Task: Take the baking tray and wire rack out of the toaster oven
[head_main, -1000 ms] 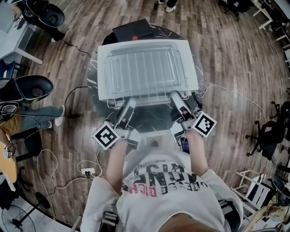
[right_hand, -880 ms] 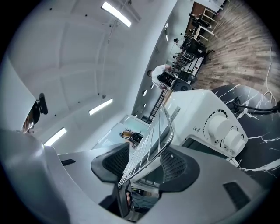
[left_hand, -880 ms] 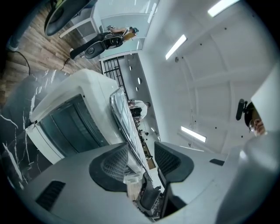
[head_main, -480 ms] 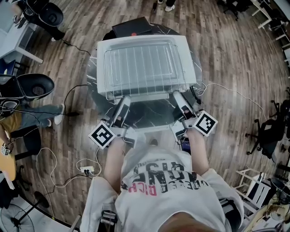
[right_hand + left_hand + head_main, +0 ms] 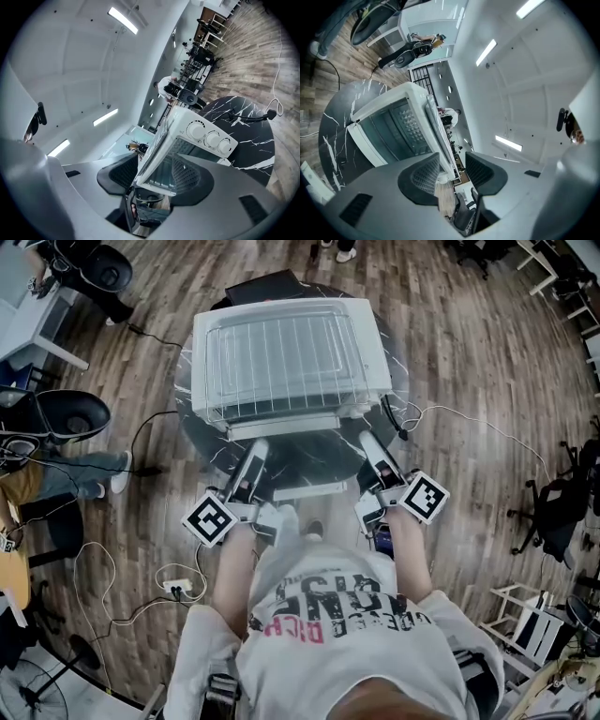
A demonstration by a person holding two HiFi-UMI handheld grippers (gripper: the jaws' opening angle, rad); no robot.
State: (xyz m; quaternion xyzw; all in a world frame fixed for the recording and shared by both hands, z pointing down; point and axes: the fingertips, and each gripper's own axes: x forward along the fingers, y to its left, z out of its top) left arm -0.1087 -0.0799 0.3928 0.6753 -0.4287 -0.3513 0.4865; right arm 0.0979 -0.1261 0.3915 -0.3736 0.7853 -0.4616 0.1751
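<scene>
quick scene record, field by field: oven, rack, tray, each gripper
toaster oven: white, on the round black marble table
wire rack: lying on top of the oven
baking tray: seemingly under the rack, on the oven top
left gripper: jaws open, empty, short of the oven
right gripper: jaws have just been opening, empty, short of the oven

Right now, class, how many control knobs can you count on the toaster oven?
3, in a row on the toaster oven's control panel: first knob, middle knob, last knob. None looks hidden.
</scene>
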